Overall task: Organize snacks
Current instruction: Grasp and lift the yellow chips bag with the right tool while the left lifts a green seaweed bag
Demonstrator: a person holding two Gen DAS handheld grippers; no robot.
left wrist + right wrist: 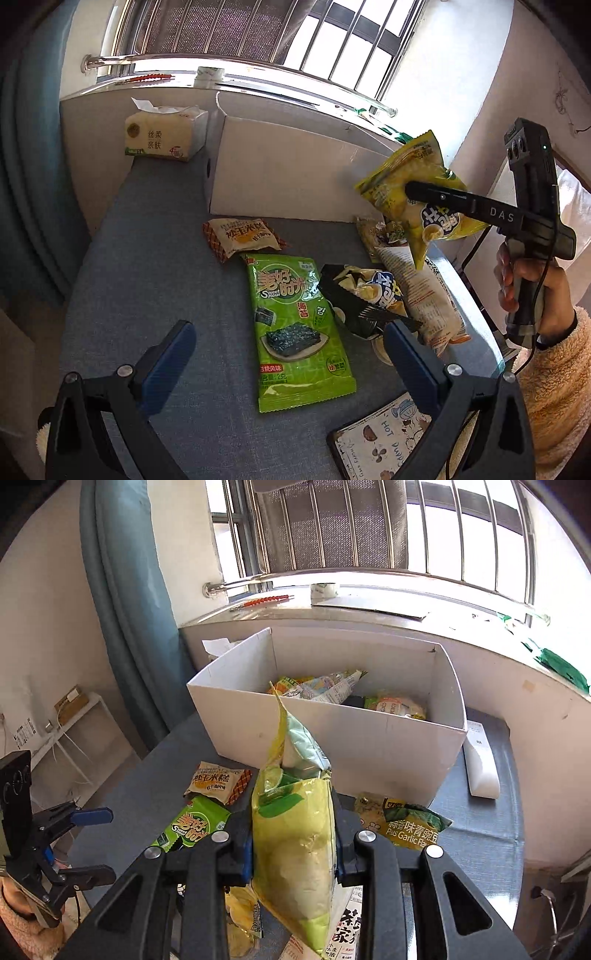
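The right tool [293,843] is clamped on a yellow chip bag [295,849], its pads pressing both sides of the pack, which hangs clear of the surface [155,258] in front of the white box [332,738]. From the left wrist view the bag [413,192] is tilted, glossy and crinkled, with lime-green print and blue lettering near its lower end. The left tool [288,343] stands wide apart with nothing between its blue pads, low over a green seaweed pack [299,332].

The white box is open at the top and already holds several packets [351,694], mixed yellow, green and pale wrappers lying loose on its bottom.

On the grey surface lie a small rice cake packet [242,236], a black chip bag [354,295] and a garlic pea packet [410,825] just before the box. A tissue pack [162,136] sits at the far corner.
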